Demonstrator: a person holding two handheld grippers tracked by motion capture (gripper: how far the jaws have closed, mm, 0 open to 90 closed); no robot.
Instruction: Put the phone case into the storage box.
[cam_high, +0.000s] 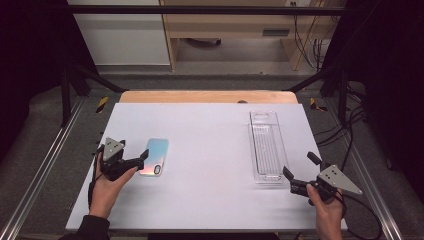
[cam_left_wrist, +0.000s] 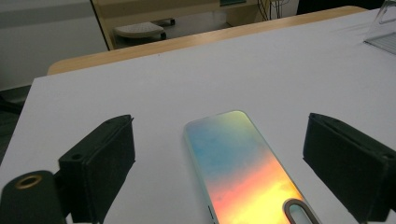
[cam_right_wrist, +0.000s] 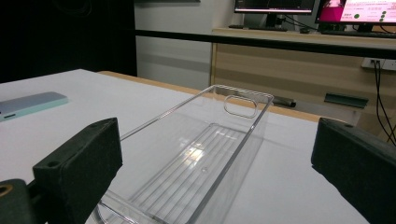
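Observation:
A phone (cam_high: 154, 156) with an iridescent blue-to-orange back lies flat on the left part of the white table (cam_high: 210, 150). My left gripper (cam_high: 141, 160) is open at the phone's near end, its jaws standing to either side of the phone (cam_left_wrist: 243, 163) without touching it. A clear plastic tray (cam_high: 266, 147) with a handle cut-out at its far end stands on the right. My right gripper (cam_high: 300, 166) is open at the tray's near right corner. In the right gripper view the tray (cam_right_wrist: 205, 154) lies between the wide-apart jaws, and the phone (cam_right_wrist: 30, 105) is far left.
A wooden strip (cam_high: 207, 96) borders the table's far edge. Metal frame rails (cam_high: 47, 160) run along both sides. Beyond the table stand a wooden desk (cam_right_wrist: 299, 65) with monitors and hanging cables (cam_high: 312, 45).

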